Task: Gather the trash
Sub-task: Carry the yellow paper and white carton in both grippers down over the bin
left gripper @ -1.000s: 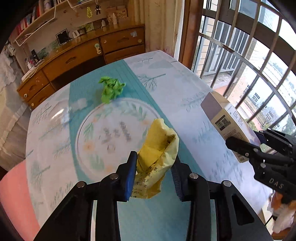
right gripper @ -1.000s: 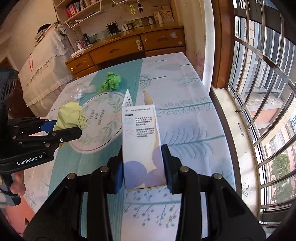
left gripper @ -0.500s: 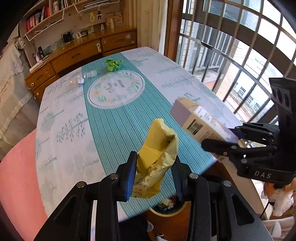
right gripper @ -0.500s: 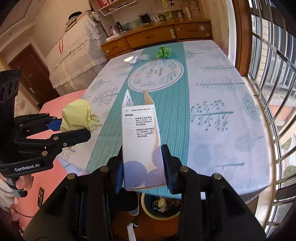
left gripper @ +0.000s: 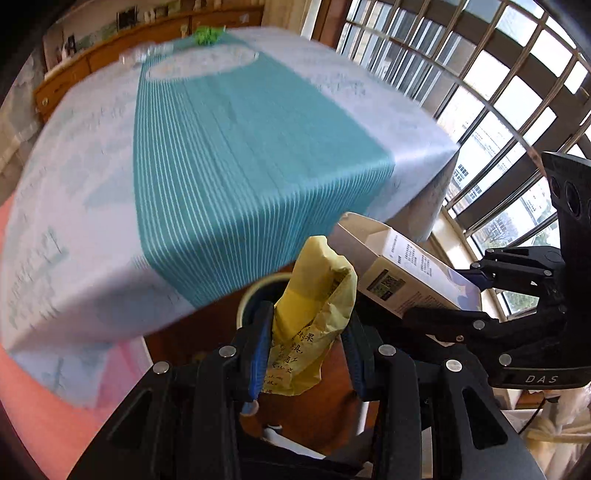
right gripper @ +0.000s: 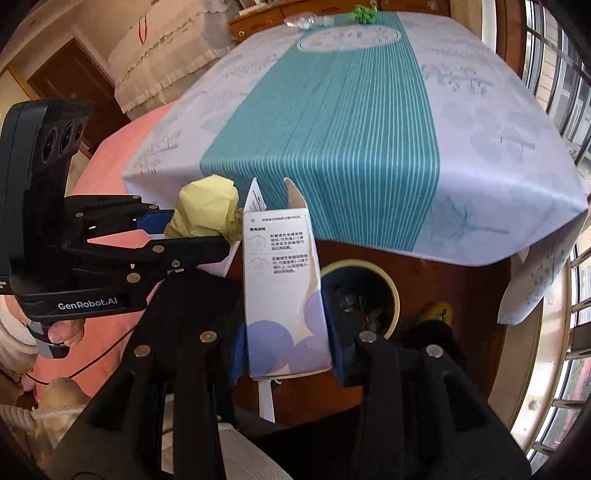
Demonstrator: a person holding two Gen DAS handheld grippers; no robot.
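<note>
With both of your grippers held off the near edge of the table, this is how things stand, each placed against the trash bin:

Trash bin (right gripper: 395, 291): a round, cream-rimmed bin on the floor under the table's overhanging near edge, with dark scraps showing inside.

Left gripper (left gripper: 306, 347): you have it closed on the yellow wrapper (left gripper: 314, 295), both blue pads pressed into its crumpled sides. In the left wrist view the wrapper stands upright directly in front of the bin's rim (left gripper: 255, 291), covering most of the opening.

Right gripper (right gripper: 286, 347): you have it clamped on the white box (right gripper: 282, 273), gripping it at its lower, purple-printed end. The box stands upright with its top flaps open, just to the left of the bin in the right wrist view, its right side overlapping the rim.

Box and wrapper: they sit just beside each other above the bin; in the left wrist view the white box (left gripper: 410, 273) lies tilted, right of the wrapper. I cannot tell whether they touch.

Tablecloth (right gripper: 480, 147): white with a teal striped band down the middle, draped over the table and hanging just above and beyond the bin.

Green wad (right gripper: 364, 13): crumpled, at the far end of the teal band, well apart from the bin.

Clear plastic bottle (right gripper: 303, 18): lying near the green wad, equally far from the bin; blurred in both views.

Yellow object (right gripper: 439, 310): on the floor just right of the bin; too unclear to identify.
</note>
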